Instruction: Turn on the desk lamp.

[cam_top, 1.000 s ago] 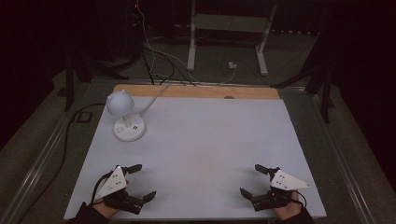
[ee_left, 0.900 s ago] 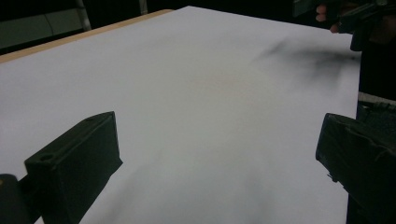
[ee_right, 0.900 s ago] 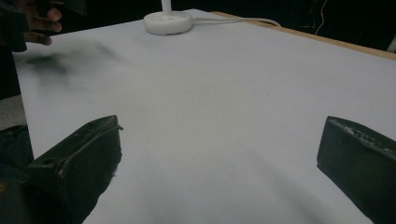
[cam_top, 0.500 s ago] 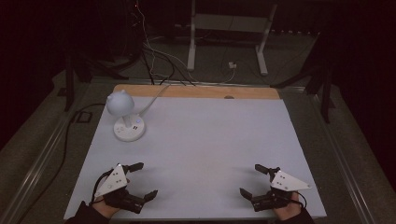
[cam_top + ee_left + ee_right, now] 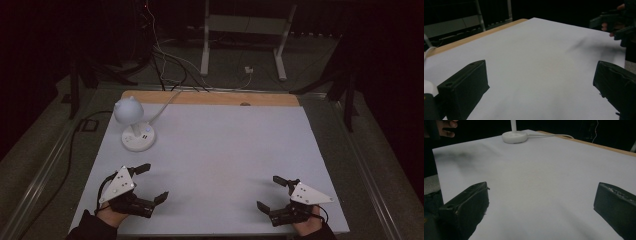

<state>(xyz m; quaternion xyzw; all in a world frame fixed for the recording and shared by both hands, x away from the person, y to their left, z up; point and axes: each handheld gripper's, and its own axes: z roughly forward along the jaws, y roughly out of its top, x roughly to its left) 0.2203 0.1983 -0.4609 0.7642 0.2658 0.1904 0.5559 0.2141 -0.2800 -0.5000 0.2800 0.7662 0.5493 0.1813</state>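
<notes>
Matte white rectangular table edged at the far side by a wooden strip, small white lamp with globe head and round base set at far left, left gripper and right gripper held at near corners, black blocky jaws spread wide, nothing gripped.

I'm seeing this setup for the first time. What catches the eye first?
A small white lamp with a round head stands alone at the table's far left, its cord running off the back edge. Near the front edge, the left gripper and right gripper rest at opposite corners, jaws wide apart and holding nothing.
</notes>
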